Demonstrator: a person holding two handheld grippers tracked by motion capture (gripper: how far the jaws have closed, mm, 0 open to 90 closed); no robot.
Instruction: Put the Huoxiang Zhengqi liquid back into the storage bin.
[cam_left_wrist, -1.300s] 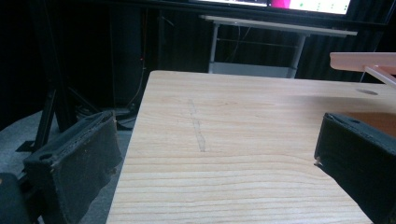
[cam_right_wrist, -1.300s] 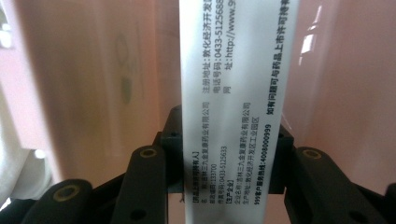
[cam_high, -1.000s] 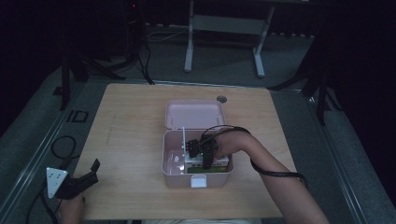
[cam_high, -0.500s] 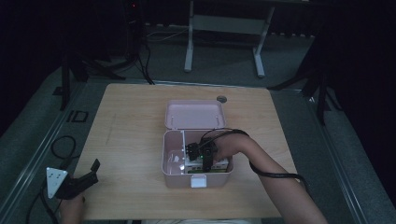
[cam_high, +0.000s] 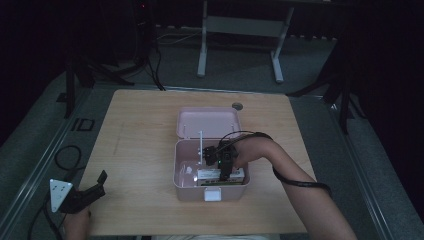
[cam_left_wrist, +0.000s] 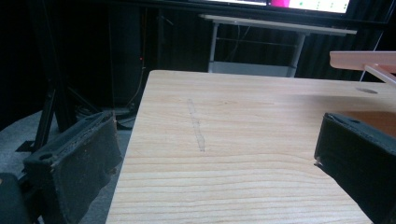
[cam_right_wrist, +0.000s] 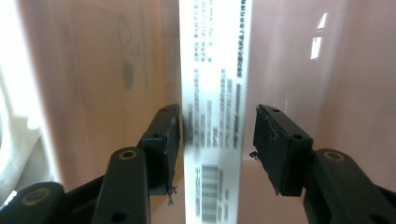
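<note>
Right gripper view looks down on a white carton (cam_right_wrist: 214, 112) printed with small blurred text and a barcode, none of it readable, while the right tool (cam_right_wrist: 215, 140) straddles it with jaws spread, the left jaw about touching and the right jaw apart. High view sets that carton inside the open pink box (cam_high: 182, 172) at the worktop's (cam_high: 135, 135) centre, lid (cam_high: 207, 122) back toward 12 o'clock. Left tool (cam_high: 89, 192) hangs released off the 8 o'clock corner beside bare wood.
</note>
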